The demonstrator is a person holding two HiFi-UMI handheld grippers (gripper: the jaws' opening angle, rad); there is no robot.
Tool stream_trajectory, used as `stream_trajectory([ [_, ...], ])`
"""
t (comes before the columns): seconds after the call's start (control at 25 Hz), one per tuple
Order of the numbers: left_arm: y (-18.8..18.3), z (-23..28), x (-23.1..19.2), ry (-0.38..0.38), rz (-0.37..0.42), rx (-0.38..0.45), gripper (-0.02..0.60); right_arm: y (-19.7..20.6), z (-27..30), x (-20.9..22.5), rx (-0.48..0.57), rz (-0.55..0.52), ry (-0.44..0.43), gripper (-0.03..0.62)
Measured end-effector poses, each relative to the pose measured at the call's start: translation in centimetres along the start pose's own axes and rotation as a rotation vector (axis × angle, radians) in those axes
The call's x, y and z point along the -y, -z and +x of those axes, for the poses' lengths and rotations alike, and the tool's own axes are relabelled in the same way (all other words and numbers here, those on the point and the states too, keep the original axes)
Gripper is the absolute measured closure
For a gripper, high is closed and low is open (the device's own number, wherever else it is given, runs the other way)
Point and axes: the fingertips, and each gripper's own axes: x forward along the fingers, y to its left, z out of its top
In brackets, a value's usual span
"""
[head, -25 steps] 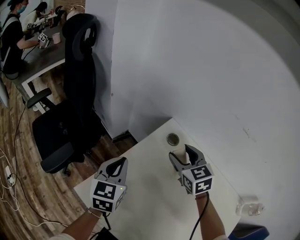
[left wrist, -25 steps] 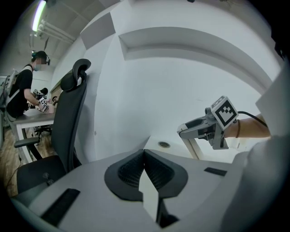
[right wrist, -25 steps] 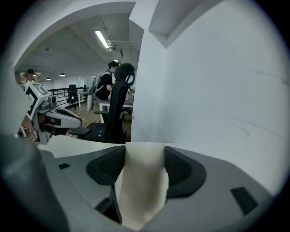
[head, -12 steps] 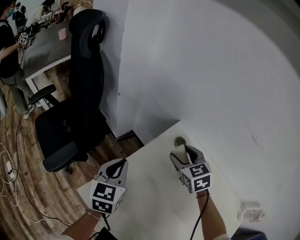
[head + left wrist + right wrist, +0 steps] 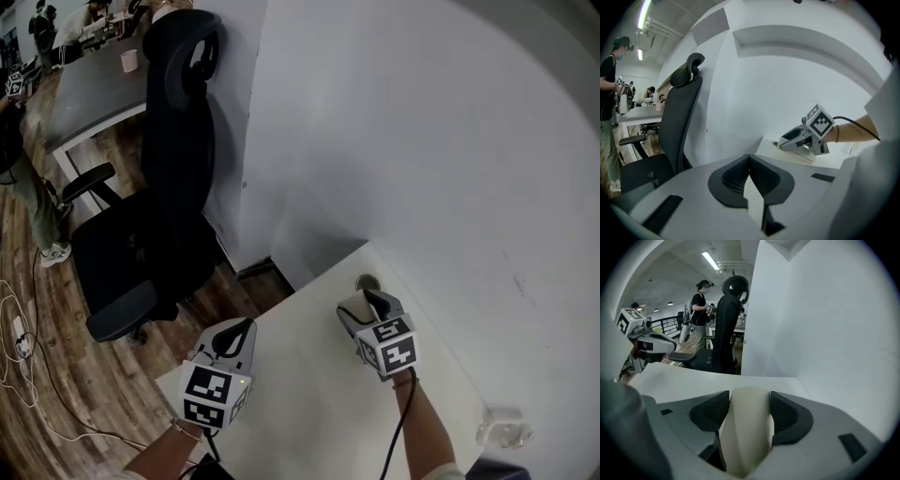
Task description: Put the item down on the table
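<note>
A cream, rounded item sits between the black pads of my right gripper, which is shut on it. In the head view the right gripper holds the item low over the white table, near its far corner. From the left gripper view the right gripper looks close to the tabletop, but I cannot tell whether the item touches it. My left gripper hovers at the table's left edge, and its jaws are shut with nothing between them.
A round cable grommet is set in the table just beyond the item. A black office chair stands left of the table by the white wall. A small clear object lies at the table's right. People work at a desk far back.
My right gripper with the item has shifted a little toward the table's far corner. The left gripper has stayed in place.
</note>
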Motion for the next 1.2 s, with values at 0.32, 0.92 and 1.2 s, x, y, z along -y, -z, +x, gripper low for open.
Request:
stream_trajectory([
  [0.32, 0.1, 0.2, -0.6, -0.001, -0.008, -0.006, 0.565, 0.9, 1.6, -0.4, -0.057, -0.001, -0.039, 0.301],
  [0.92, 0.3, 0.4, -1.1, 0.000, -0.012, -0.022, 0.565, 1.4, 2.6, -0.5, -0.138, 0.015, -0.095, 0.299],
  [1.2, -0.1, 0.0, -1.4, -0.008, -0.003, -0.021, 0.565, 1.3, 2.7, -1.3, -0.142, -0.029, -0.090, 0.284],
])
